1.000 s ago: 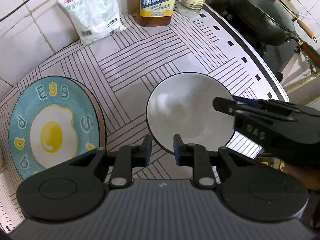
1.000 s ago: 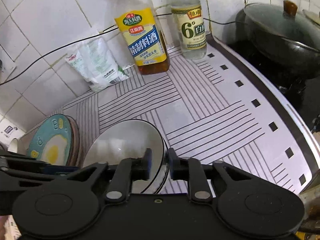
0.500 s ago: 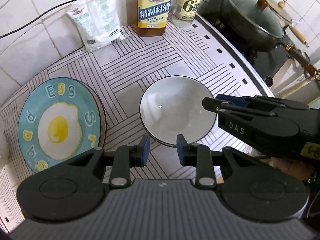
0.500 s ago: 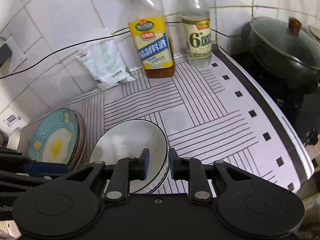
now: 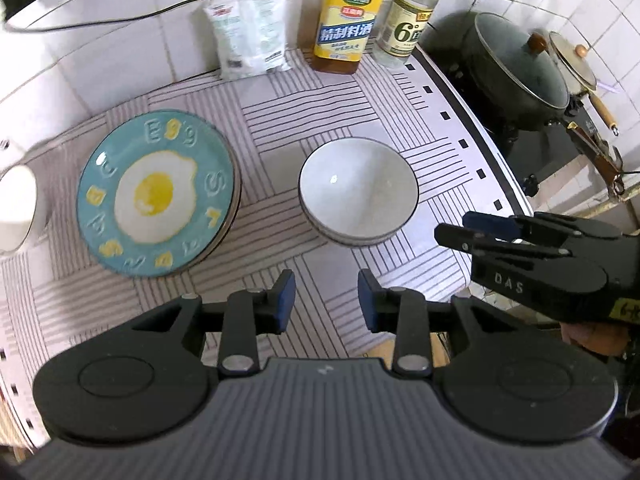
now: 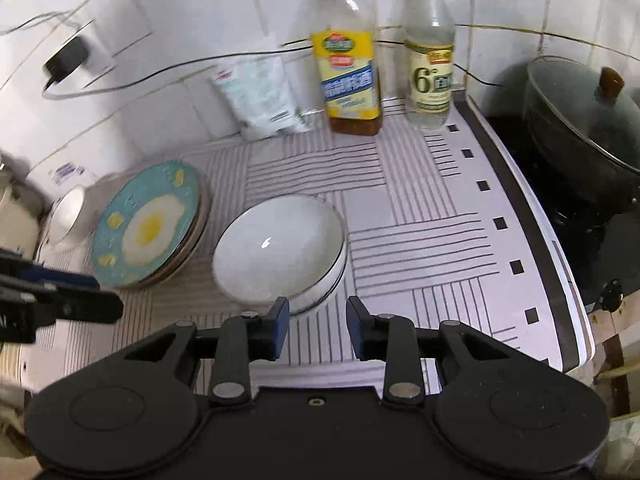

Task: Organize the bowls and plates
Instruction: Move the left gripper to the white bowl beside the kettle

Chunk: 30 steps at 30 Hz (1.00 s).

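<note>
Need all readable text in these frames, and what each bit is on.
"E99" at top, "S" at right: egg plate; its other rim letters unclear.
"精制料酒": yellow-label bottle; its upper badges too small.
"6°": clear bottle; rest blurred.
"DAS": right tool.
White pouch: print too small.

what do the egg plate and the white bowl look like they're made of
Egg plate: probably glazed ceramic, given its glossy teal face with raised lettering and painted egg. White bowl: probably glazed ceramic or porcelain, with a sharp light glint inside and a thin dark rim.
</note>
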{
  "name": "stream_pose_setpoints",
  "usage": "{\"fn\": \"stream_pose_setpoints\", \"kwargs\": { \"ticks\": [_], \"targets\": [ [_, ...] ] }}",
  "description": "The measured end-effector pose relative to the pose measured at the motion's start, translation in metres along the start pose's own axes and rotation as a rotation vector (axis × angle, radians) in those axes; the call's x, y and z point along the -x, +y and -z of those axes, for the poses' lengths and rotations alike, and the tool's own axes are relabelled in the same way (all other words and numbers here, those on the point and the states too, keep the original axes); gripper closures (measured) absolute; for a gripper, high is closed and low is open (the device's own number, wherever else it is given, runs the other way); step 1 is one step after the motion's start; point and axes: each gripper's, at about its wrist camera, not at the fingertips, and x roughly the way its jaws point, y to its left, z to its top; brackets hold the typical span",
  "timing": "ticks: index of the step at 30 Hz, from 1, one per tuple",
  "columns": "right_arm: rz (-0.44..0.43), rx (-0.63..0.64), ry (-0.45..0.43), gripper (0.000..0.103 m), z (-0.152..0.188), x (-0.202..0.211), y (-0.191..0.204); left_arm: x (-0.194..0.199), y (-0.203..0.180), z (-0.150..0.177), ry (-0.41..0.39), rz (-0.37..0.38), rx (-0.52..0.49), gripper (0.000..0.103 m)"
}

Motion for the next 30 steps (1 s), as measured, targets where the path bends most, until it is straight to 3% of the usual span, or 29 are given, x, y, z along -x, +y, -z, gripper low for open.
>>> {"fn": "stream_pose_setpoints", "kwargs": {
  "ticks": [6, 17, 26, 30],
  "targets": [
    [-0.021, 0.098, 0.030, 0.063, 0.008, 0.016, 0.018, 0.015, 0.010, 0.025, -0.012, -0.026, 0.089, 0.062],
    [-0.074, 0.242, 0.049, 0.032, 0.013, 0.029, 0.052, 0.025, 0.042, 0.063, -0.004, -0.076, 0.260, 0.051],
    [-0.115, 0.343, 0.126, 0.030, 0.025, 0.015, 0.085, 0.038, 0.087, 0.083, -0.004, -0.120, 0.362, 0.038],
    [-0.150, 0.395, 0.149, 0.030, 0.031, 0.008, 0.111, 0.043, 0.120, 0.095, -0.003, -0.137, 0.389, 0.023]
  ]
}}
